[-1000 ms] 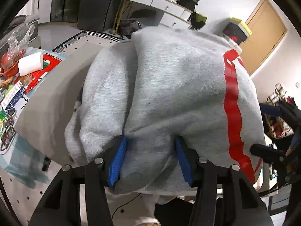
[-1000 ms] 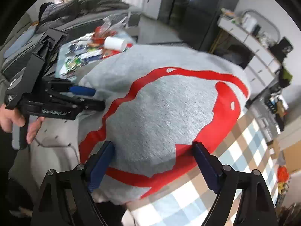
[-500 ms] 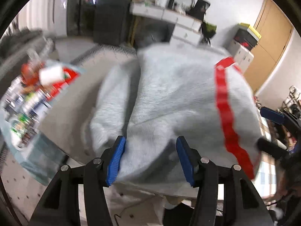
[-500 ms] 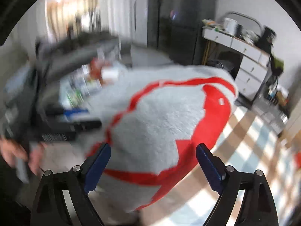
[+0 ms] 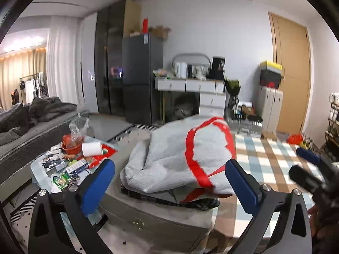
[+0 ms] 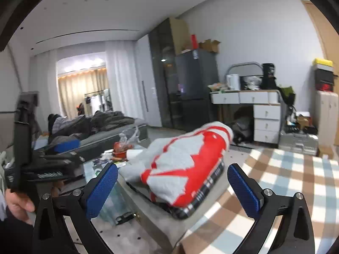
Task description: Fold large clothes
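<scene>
1. The grey sweatshirt (image 5: 169, 158) with the red print lay folded in a bundle on top of a dark checked garment (image 6: 203, 192), both on the grey counter (image 5: 161, 218).
2. Its long axis ran away from both cameras toward the white drawer unit (image 6: 264, 118); the near end was a rounded, bunched fold and the far end rose higher.
3. In the right wrist view the red print covered the bundle's right flank, and the checked garment stuck out beyond the sweatshirt along that side and at the near corner.
4. The left gripper (image 5: 169, 182) stood wide apart, having just spread further, with nothing between its blue fingers (image 5: 97, 186); the sweatshirt sat beyond the tips, untouched.
5. The right gripper (image 6: 171, 186) was likewise fully released, its jaws having just widened, its fingers (image 6: 243, 190) clear of the cloth and empty.
6. The bundle's near end sat close to the counter's front edge, with a bare strip of counter before it.
7. To the left, a glass side table (image 5: 42, 169) carried packets, a paper roll (image 5: 92, 149) and a red bowl, just beside the counter.
8. To the right, the checked rug (image 6: 286, 180) lay open and free of objects.
9. In the right wrist view a hand (image 6: 19, 203) held the left gripper at the far left, well apart from the sweatshirt.
</scene>
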### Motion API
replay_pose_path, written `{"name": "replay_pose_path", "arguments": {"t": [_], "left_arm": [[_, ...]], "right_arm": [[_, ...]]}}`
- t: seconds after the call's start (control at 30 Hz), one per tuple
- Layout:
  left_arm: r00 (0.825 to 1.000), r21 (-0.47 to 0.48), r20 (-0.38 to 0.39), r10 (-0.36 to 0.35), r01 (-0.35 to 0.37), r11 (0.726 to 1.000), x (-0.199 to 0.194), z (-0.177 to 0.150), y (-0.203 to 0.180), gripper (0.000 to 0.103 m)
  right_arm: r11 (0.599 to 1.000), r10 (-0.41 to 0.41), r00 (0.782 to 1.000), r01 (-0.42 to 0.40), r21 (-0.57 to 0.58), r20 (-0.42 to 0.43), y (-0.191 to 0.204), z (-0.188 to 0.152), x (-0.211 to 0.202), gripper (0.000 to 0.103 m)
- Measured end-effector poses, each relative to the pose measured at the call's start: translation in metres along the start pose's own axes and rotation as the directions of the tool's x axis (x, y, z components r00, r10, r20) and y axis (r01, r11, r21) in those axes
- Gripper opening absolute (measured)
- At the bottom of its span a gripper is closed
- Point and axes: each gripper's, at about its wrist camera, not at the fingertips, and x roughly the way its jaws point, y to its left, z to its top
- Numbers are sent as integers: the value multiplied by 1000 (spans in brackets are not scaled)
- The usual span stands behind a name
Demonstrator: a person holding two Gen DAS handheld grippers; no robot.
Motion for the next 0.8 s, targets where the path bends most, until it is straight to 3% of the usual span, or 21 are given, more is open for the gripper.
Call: {"name": "replay_pose_path", "arguments": {"t": [0.27, 0.8], "left_arm": [[1000, 17, -4, 1, -1, 1000, 5, -10, -4, 102], [1000, -29, 17, 9, -9, 1000, 1, -19, -7, 102]], "right_arm": [[998, -58, 998, 59, 39, -5, 2, -6, -9, 103], [994, -55, 998, 54, 94, 4, -6, -13, -12, 103]]}}
